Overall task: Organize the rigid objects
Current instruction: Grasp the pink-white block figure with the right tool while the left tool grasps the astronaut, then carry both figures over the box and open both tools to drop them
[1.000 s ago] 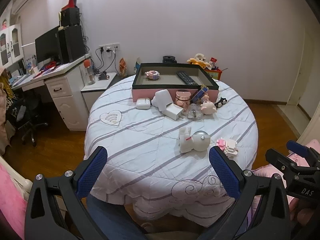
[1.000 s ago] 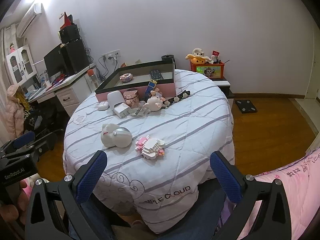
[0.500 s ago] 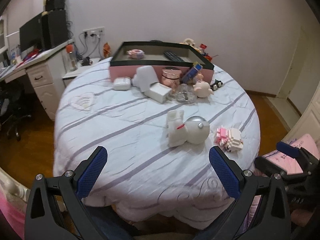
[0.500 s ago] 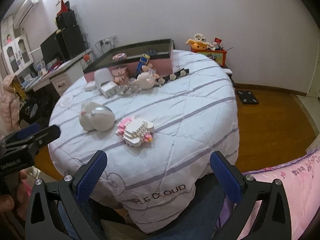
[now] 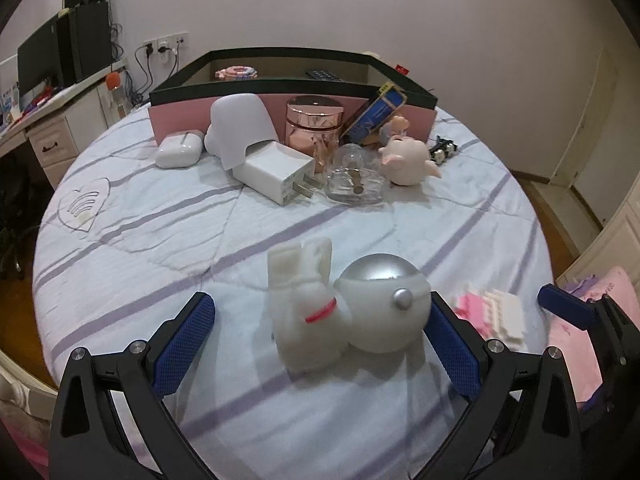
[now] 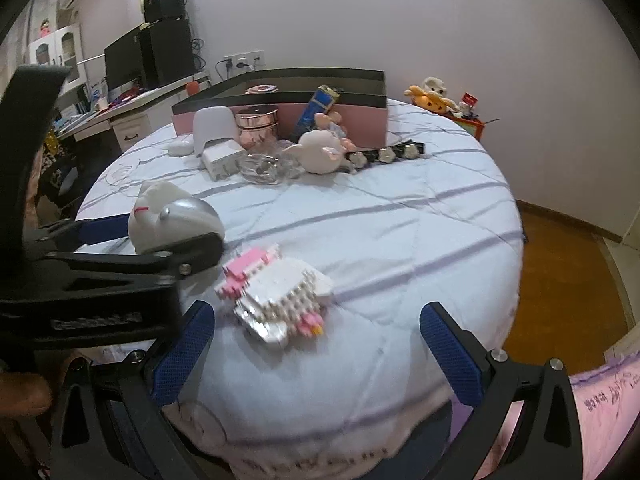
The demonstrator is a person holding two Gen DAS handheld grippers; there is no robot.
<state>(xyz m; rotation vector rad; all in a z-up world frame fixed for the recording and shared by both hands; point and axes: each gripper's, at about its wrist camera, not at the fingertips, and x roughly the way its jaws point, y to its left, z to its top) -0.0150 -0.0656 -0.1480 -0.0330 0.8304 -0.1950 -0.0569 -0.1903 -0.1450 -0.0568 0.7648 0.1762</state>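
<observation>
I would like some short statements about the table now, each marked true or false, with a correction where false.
1. Both hand-held grippers, left and right, are open. True.
2. The rabbit toy lies between the left fingers. True.
3. The charger is inside the box. False: it lies on the table in front of it.
4. The right hand-held gripper holds the brick model. False: it holds nothing.

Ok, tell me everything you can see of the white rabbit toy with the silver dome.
The rabbit toy looks like glossy white plastic: two squared ears, a red collar line, and a rounded body capped by a silver dome with a small silver knob. It lies on the striped tablecloth near the front edge, between the open fingers of the left hand-held gripper, not gripped.
</observation>
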